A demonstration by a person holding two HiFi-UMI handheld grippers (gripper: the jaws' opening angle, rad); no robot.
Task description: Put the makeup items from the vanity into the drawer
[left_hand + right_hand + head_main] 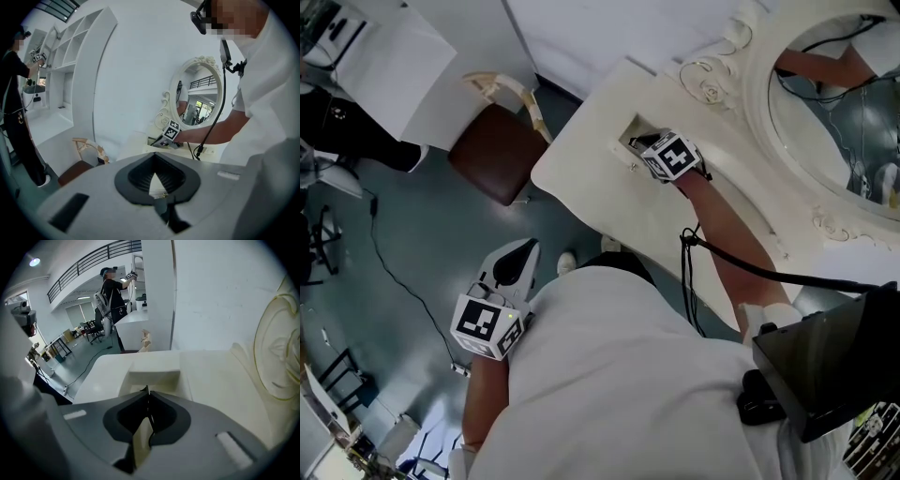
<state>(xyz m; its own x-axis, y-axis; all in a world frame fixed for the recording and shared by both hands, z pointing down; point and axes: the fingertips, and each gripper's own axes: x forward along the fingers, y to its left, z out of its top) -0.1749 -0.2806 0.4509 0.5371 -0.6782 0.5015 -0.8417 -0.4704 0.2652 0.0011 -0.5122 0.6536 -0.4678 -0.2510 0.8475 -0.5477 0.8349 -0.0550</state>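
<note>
Right claw [634, 143] fully closed, empty, at the open compartment [153, 370] of the table [600, 197]; left claw [523, 251] fully closed, empty, clear of the table.

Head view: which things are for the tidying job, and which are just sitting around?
For the job:
vanity
its open compartment
right gripper

Just there:
brown stool
mirror
left gripper, idle at the person's side

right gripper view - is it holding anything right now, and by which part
Nothing is held. The right gripper has its jaws shut together with nothing between them, above the vanity. The left gripper is shut and empty too.
</note>
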